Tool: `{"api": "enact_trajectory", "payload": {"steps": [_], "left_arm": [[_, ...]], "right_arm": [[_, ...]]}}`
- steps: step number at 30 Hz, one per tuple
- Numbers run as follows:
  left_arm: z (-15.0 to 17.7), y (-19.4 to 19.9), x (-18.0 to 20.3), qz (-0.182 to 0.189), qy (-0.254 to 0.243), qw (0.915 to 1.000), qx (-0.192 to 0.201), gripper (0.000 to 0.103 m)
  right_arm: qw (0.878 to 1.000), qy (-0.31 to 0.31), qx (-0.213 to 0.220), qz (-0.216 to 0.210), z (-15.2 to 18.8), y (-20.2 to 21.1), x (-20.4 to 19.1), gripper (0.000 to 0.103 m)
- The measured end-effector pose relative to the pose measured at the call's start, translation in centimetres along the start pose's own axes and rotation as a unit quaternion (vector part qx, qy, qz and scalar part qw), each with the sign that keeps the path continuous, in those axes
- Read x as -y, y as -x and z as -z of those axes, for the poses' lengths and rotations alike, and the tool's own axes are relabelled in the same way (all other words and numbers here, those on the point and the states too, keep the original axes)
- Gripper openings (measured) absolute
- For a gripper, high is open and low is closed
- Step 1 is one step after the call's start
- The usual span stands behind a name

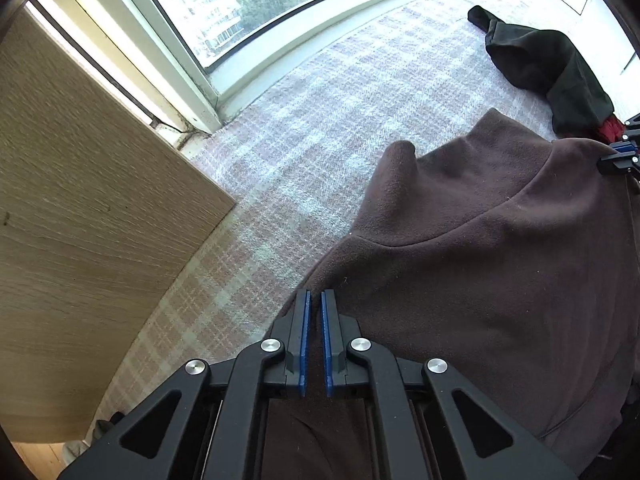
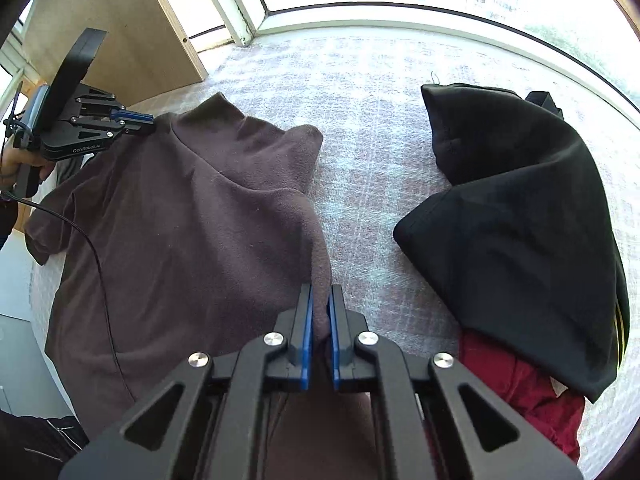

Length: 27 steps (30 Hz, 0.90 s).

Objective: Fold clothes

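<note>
One brown fleece top [image 2: 188,216] lies on the plaid cover [image 2: 360,128], collar toward twelve o'clock, long axis twelve to six; one black garment [image 2: 520,216] at three o'clock overlaps one red one [image 2: 520,384]; right gripper [image 2: 320,312] jaws pinch the fleece's edge; left gripper [image 1: 315,320] jaws pinch its opposite shoulder.

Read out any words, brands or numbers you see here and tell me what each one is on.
"GenRobot.AI": pale lettering on the black body of the left tongs, seen in the right wrist view.
No other text shows: none on the brown fleece top, the black garment or the red garment.
</note>
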State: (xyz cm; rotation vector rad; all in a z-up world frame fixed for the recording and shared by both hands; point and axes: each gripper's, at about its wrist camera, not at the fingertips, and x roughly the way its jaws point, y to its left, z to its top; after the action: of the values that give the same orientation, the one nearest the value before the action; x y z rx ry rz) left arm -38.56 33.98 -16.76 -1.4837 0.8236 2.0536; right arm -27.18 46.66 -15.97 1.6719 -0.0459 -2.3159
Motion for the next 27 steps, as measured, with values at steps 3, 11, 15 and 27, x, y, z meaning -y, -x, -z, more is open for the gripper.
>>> {"api": "enact_trajectory", "payload": {"steps": [3, 11, 15, 27], "left_arm": [[-1.3, 1.0, -0.4, -0.024, 0.0, 0.9994, 0.027, 0.0], [2.4, 0.0, -3.0, -0.022, 0.018, 0.9992, -0.027, 0.016], [7.2, 0.5, -5.9, -0.031, 0.036, 0.9973, -0.056, 0.04], [10.2, -2.1, -7.5, -0.118, 0.054, 0.9864, -0.102, 0.004]], "right_arm": [[0.999, 0.013, 0.032, 0.031, -0.5, 1.7, -0.7, 0.007], [0.988, 0.065, -0.028, 0.135, 1.0, -0.9, -0.1, 0.019], [0.987, 0.05, 0.01, 0.15, 2.6, 2.8, 0.1, 0.026], [0.989, 0.058, -0.051, 0.123, 8.1, -1.1, -4.1, 0.027]]}}
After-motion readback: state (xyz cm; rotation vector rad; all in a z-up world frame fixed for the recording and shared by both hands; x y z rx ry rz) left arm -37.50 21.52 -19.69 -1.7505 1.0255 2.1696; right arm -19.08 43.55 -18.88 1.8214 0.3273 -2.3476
